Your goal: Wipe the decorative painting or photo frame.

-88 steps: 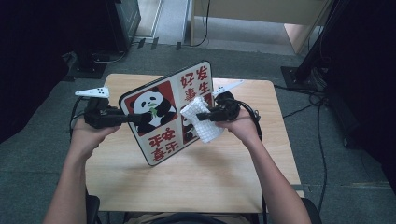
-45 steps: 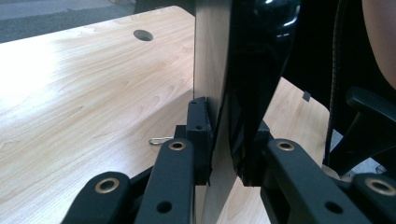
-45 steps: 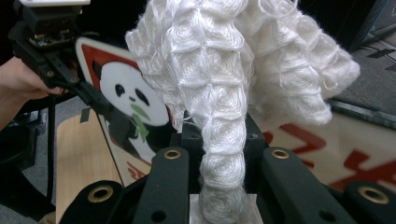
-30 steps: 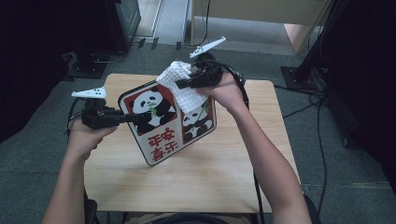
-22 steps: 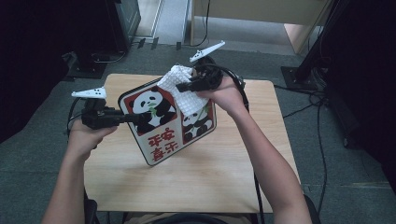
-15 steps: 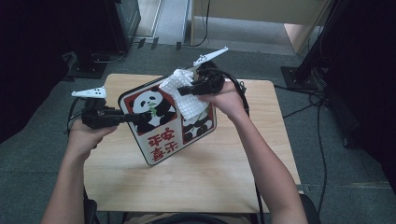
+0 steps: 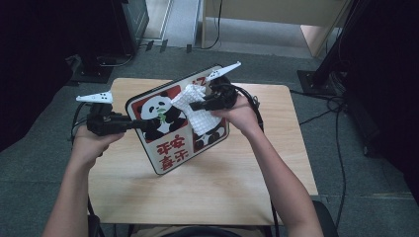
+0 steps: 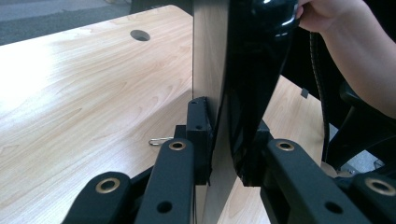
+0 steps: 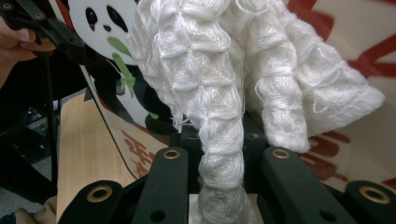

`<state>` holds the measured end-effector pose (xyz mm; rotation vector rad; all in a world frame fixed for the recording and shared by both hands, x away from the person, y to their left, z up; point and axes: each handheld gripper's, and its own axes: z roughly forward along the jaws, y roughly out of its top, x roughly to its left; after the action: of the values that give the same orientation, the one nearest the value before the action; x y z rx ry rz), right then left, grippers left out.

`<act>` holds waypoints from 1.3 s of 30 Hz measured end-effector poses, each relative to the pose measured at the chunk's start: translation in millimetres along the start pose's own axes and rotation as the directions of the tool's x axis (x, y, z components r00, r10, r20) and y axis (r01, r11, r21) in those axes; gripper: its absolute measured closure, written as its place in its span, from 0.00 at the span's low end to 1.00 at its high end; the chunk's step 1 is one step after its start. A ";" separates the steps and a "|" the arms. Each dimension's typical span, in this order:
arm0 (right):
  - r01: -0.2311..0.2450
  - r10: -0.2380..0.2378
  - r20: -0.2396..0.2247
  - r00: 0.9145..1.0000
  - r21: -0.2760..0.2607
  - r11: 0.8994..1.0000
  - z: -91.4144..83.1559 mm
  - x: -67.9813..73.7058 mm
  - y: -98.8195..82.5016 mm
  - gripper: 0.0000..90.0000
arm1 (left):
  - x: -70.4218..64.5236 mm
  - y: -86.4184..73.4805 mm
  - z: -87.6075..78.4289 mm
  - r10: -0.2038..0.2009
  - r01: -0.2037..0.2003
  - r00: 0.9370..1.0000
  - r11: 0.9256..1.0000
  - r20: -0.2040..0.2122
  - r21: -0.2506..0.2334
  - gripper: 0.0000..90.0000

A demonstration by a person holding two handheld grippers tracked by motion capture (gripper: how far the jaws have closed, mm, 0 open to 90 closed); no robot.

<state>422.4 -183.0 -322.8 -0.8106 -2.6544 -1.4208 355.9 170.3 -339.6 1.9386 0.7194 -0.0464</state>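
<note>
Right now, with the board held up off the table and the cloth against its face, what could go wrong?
1. The left tongs pinch only the edge of the tilted panda-print board; firm wiping could twist it loose.
2. The white waffle-weave cloth is held by a narrow bunched strip in the right tongs; dragging might pull it free.
3. The board's lower corner seems to rest on the wooden table; sideways pressure may make it skid.

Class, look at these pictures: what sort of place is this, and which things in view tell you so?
Probably a lab or workshop room set up for recording, not a home: a plain wooden table on grey carpet, loose cables across it, and black equipment stands around.
</note>
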 end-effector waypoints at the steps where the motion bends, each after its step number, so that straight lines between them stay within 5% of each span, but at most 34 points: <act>1: 0.002 -0.002 -0.001 1.000 0.001 1.000 1.0 0.0 -1.5 0.87 | -0.2 -0.1 0.0 0.000 0.000 1.000 1.000 -0.001 0.000 0.88; 39: -0.009 0.010 -0.035 0.999 0.040 0.999 29.1 -5.9 -54.0 0.87 | -6.1 -1.9 -0.2 -0.009 0.009 1.000 1.000 -0.017 -0.002 0.88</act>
<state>409.3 -187.1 -382.9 -0.7866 -2.6402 -1.3621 349.9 168.2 -339.1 1.9361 0.7396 -0.0349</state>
